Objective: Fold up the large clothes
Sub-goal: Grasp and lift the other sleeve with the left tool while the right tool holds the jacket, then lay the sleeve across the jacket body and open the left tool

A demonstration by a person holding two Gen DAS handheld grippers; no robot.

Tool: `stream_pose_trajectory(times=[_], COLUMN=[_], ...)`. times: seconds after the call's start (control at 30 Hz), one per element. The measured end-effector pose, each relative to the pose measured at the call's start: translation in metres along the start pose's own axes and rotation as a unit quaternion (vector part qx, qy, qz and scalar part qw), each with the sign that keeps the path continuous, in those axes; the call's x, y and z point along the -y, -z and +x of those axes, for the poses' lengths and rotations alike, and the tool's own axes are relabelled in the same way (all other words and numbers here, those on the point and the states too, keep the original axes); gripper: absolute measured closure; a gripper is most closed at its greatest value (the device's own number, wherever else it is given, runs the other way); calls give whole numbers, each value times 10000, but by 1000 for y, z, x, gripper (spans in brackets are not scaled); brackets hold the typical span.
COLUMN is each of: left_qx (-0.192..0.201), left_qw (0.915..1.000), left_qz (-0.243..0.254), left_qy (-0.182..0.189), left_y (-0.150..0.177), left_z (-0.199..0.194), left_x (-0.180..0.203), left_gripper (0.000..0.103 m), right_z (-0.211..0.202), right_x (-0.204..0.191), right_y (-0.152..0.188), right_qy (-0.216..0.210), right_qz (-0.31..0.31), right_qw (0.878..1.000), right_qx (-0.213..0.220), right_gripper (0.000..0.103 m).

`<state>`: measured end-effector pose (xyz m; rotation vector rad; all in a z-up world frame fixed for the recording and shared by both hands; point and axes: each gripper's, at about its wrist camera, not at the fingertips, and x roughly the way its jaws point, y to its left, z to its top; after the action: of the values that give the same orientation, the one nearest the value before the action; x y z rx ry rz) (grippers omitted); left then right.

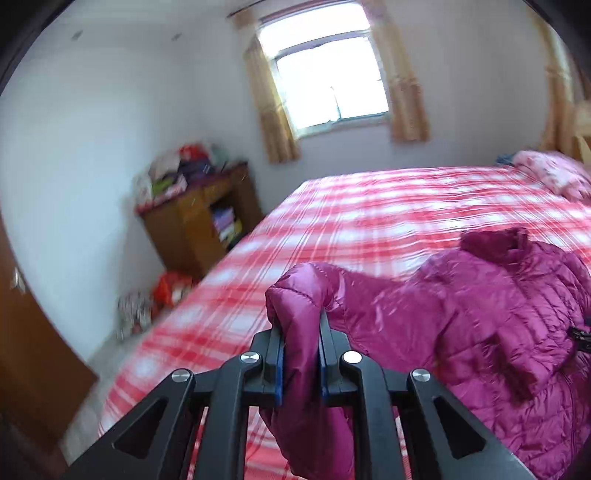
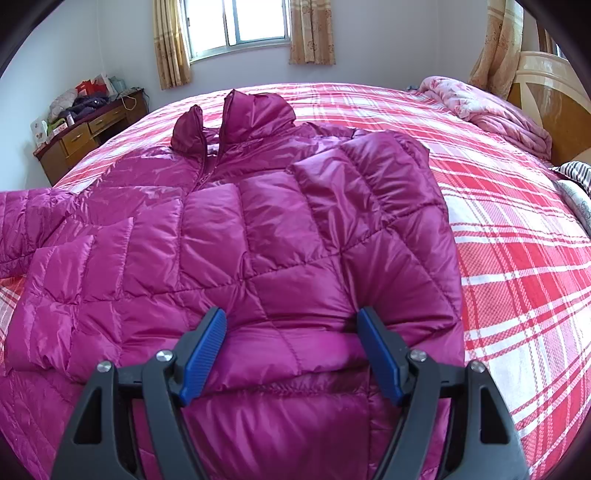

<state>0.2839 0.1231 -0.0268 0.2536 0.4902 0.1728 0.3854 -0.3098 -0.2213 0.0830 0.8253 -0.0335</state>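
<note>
A bedroom: your magenta down jacket (image 2: 280,229) lies spread front-up across the bed (image 2: 517,258) with its red-and-white plaid cover, collar toward the window (image 2: 236,26), a wooden desk (image 2: 92,129) piled with oddments in the far corner and a pink floral quilt (image 2: 491,107) bunched near the headboard. One sleeve is already laid over the chest, its cuff end reaching toward the near hem.

Your left hand-held gripper (image 1: 299,354) is clamped on the other sleeve (image 1: 303,295), the quilted cuff squeezed between the blue pads and bulging above and below them; the sleeve runs from there back to the shoulder on the bed. Your right hand-held gripper (image 2: 291,354) stands with its fingers well apart over the near hem of the jacket, padding between the pads (image 2: 205,354) but, as far as the view tells, not pinched.

The risks, as they look from here: the shell is slick and puffy, so a bite on the cuff's fill alone may slip as you carry the sleeve across. A pull on the sleeve could also drag the whole body sideways and undo the sleeve already folded, since nothing pins the jacket down. The padding may spring the fold open once you let go. The blurred left view suggests speed; a jerk would worsen all three.
</note>
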Motion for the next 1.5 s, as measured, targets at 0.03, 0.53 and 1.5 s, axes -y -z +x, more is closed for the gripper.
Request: stream_pose_trajectory(times=[0.03,0.53,1.5], left_qx=[79,719,178], left_qw=[9998,9816,9499], left_qz=[187,1351,1882], left_qy=[18,1142,2491], left_y=[-5,-60,9], left_z=[-4,-53,-32], left_x=[11,155,325], left_gripper=[90,90,59], right_z=[0,-55,-51], right_x=[0,40,56], right_y=[0,27,44], right_qy=[13,-285,-683], right_qz=[-12,387,831], right_qw=[10000,9984,9936], right_qx=[-6,298,342], right_gripper=[26,20,17])
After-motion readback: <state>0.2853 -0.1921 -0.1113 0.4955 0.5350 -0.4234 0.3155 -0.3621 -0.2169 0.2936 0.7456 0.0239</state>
